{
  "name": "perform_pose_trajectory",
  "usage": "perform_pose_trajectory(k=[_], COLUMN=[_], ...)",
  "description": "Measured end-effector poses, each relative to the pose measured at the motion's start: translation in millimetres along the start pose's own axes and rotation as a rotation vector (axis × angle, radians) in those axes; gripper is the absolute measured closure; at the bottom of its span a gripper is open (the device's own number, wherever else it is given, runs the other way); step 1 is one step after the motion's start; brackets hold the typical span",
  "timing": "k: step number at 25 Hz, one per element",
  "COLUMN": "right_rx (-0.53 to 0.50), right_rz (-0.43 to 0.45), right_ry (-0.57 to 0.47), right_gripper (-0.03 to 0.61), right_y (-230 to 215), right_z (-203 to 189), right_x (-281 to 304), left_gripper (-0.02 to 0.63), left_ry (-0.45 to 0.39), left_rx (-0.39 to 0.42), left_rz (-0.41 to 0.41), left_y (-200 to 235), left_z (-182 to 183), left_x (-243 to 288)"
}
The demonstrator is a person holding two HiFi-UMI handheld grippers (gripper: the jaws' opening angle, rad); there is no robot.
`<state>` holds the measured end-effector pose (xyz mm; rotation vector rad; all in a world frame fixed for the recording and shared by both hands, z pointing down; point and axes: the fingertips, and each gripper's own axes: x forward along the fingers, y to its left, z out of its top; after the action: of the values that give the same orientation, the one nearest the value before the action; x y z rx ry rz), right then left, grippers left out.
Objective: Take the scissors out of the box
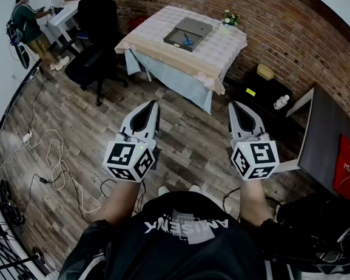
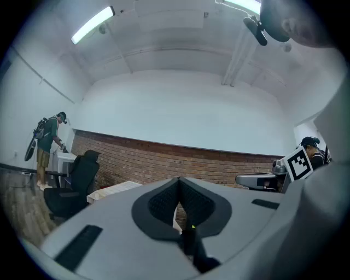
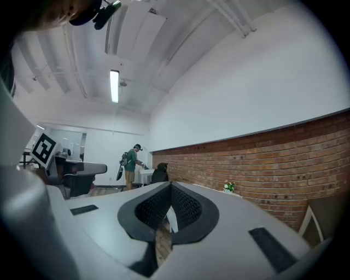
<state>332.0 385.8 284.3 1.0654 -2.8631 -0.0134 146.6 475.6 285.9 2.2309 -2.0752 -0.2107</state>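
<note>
In the head view a grey open box (image 1: pixel 188 32) lies on the table (image 1: pixel 222 49) with the checked cloth, far ahead of me. Blue-handled scissors (image 1: pixel 188 41) lie inside the box. My left gripper (image 1: pixel 149 103) and right gripper (image 1: pixel 234 105) are held level over the wooden floor, well short of the table. Both are shut with nothing between their jaws. The left gripper view shows the left gripper (image 2: pixel 178 179) with its tips meeting, and a corner of the table (image 2: pixel 112 191) beyond. In the right gripper view the right gripper (image 3: pixel 170 184) is shut too.
A small flower pot (image 1: pixel 230 17) stands at the table's far right corner. A black office chair (image 1: pixel 95 22) stands left of the table, and a person (image 1: pixel 27 24) stands at a desk far left. Cables (image 1: pixel 52 156) trail over the floor at left. A dark desk (image 1: pixel 330 141) stands at right.
</note>
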Motion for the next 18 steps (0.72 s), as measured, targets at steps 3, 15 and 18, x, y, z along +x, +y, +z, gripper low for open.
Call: perform_pose_trajectory(k=[3,15,18], right_rx=[0.015,0.016,0.020], right_rz=[0.016,0.013,0.013], right_ry=[0.000,-0.020,-0.013], right_gripper=[0.538,0.537,0.537], right_y=[9.0,30.5,38.4], right_z=[-3.7,1.3,3.6], right_x=[3.9,29.8,42.7], left_gripper=[0.601,0.601,0.601], left_ry=[0.008,-0.031,-0.028], left_rx=[-0.004,-0.028,-0.018], left_rz=[-0.010,0.004,-0.010], left_y=[6.2,45.5,58.0], left_z=[-1.0,10.9,13.1], left_x=[-4.3,-8.1,-7.5])
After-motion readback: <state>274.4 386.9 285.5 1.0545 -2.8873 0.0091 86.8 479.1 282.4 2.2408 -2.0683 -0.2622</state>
